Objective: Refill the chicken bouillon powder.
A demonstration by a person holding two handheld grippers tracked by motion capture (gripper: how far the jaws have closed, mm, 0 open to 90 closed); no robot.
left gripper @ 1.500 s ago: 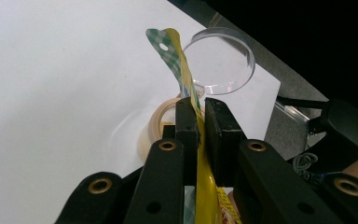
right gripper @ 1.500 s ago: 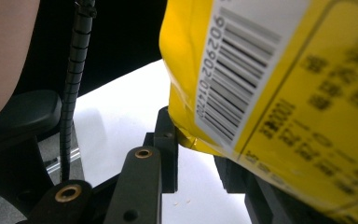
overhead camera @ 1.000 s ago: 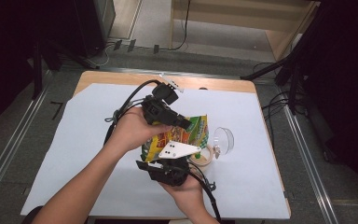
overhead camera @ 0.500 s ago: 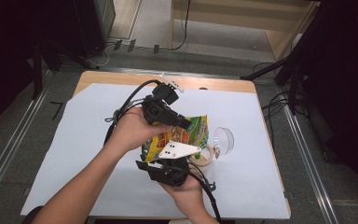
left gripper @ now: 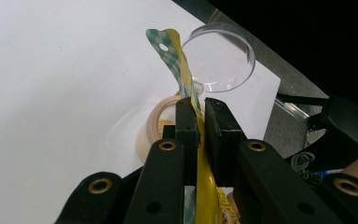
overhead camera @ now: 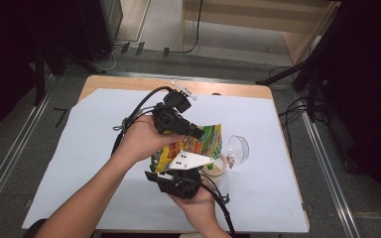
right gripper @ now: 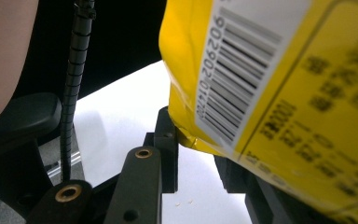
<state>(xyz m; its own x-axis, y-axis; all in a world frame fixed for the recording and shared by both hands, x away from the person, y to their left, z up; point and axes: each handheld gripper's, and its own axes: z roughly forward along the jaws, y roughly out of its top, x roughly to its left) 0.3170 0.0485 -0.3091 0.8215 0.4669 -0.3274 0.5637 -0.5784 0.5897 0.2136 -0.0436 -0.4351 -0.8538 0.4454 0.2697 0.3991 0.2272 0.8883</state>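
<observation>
The left forearm comes up from the high view's seven o'clock corner toward one o'clock, and the left hand (overhead camera: 139, 141) wraps the left gripper (overhead camera: 201, 134), which reaches on toward three o'clock and slightly down over the middle of the white sheet (overhead camera: 79, 163). Its jaws are pressed together on the bag (overhead camera: 198, 146), pinching the thin sealed edge; in the left gripper view that edge (left gripper: 175, 56) runs up between the two black pads and ends toward twelve o'clock in a green-checked tip with a punched hole. The bag is held off the sheet between the two grippers, yellow and green, its printed face up to the high camera and its long axis lying roughly from eight o'clock to two o'clock there. Below it, the right hand (overhead camera: 198, 206) enters from six o'clock, palm up, carrying the right gripper (overhead camera: 191, 166) with its grey plate on top, aimed toward twelve o'clock. In the right gripper view the bag's barcoded back (right gripper: 261, 70) hangs over the jaws, and its lower fold sits between them; the left pad touches the fold, the right pad is hidden behind the bag, so I cannot tell whether they clamp it. At three o'clock of the bag lie a tape roll (overhead camera: 217, 167) and, just beyond, a clear lid (overhead camera: 238, 148), both on the sheet.
</observation>
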